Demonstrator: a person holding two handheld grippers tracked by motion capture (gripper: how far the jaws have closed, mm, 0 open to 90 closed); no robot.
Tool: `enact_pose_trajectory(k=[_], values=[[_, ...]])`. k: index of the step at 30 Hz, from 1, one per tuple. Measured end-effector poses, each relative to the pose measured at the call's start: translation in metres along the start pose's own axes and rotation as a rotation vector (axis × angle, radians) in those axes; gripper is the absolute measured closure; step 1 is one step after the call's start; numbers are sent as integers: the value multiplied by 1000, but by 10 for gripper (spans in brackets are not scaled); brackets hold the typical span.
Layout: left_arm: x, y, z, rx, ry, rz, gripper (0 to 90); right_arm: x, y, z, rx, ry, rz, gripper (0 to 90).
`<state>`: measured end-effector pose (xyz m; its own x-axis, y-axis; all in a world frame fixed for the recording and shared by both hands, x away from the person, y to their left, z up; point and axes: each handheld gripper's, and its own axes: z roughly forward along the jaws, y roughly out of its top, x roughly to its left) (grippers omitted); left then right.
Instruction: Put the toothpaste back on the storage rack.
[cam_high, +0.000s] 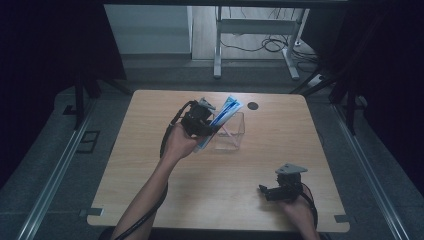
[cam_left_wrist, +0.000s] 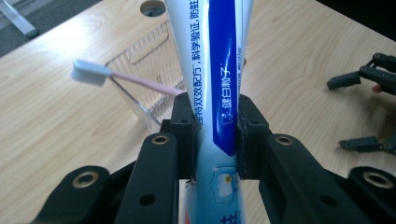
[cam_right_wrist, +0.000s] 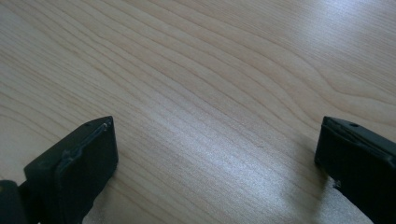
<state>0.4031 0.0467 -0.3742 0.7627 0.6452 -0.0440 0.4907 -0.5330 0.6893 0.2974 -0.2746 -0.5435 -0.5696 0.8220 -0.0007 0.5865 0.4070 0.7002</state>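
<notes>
A white and blue toothpaste tube (cam_left_wrist: 219, 84) is clamped between the pads of my left gripper (cam_left_wrist: 216, 135), which is shut on it. From above, the left gripper (cam_high: 197, 122) holds the tube (cam_high: 223, 112) tilted over the near left corner of a clear plastic box (cam_high: 232, 134). A pink toothbrush (cam_left_wrist: 126, 78) with a white head leans out of that box (cam_left_wrist: 140, 70). My right gripper (cam_high: 272, 191) rests low at the table's near right, its jaws (cam_right_wrist: 210, 154) wide apart with bare wood between them.
The wooden table (cam_high: 150, 165) has a round cable hole (cam_high: 253, 105) at its far middle, behind the box. Table legs and cables stand on the floor beyond the far edge. The right gripper's fingers (cam_left_wrist: 359, 77) appear to the right of the tube.
</notes>
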Motion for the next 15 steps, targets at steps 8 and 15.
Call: enact_pose_trajectory(k=[8, 15], values=[[4, 14, 7, -28, 5, 6, 740, 0, 0, 0, 2, 1, -7, 0], [7, 25, 14, -55, 6, 5, 742, 0, 0, 0, 2, 0, -8, 0]])
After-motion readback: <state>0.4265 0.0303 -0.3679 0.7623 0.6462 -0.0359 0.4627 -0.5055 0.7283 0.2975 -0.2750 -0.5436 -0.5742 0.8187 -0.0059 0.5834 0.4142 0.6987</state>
